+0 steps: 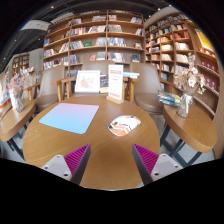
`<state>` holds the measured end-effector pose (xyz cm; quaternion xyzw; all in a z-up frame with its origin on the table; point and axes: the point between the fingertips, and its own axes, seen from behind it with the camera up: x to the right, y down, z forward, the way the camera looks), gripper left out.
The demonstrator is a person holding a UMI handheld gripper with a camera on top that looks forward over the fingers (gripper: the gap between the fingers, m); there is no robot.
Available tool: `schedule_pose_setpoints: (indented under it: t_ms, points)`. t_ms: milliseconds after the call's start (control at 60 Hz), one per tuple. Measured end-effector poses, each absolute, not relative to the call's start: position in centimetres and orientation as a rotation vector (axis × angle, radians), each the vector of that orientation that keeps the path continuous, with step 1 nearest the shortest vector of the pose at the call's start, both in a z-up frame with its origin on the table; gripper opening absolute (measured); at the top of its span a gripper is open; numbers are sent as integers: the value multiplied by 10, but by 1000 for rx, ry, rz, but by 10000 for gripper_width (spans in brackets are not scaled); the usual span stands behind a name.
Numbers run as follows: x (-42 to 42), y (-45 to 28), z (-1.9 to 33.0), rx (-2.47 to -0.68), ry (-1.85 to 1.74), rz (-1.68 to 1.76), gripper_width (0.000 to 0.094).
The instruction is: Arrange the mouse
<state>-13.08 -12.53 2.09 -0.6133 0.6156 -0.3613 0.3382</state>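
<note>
A white computer mouse (124, 125) lies on the round wooden table (100, 150), well beyond my fingers and slightly right of centre. A light blue mouse mat (69, 117) lies flat on the table to the left of the mouse, apart from it. My gripper (110, 160) is open and empty, held low over the near part of the table. Its pink pads (75, 156) stand wide apart with only bare wood between them.
A white sign and a card holder (115, 82) stand at the table's far edge. A vase of flowers (186, 85) sits on a side table at the right. Chairs ring the table, and bookshelves (100, 40) fill the back wall.
</note>
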Motion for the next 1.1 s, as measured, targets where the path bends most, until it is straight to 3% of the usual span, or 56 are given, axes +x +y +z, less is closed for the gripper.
schedule_pose_setpoints:
  t_ms: [583, 1100]
  points:
    - [-37, -146, -12, -1655, 1725, -890, 856]
    - [40, -143, -14, -1670, 1697, -838, 848]
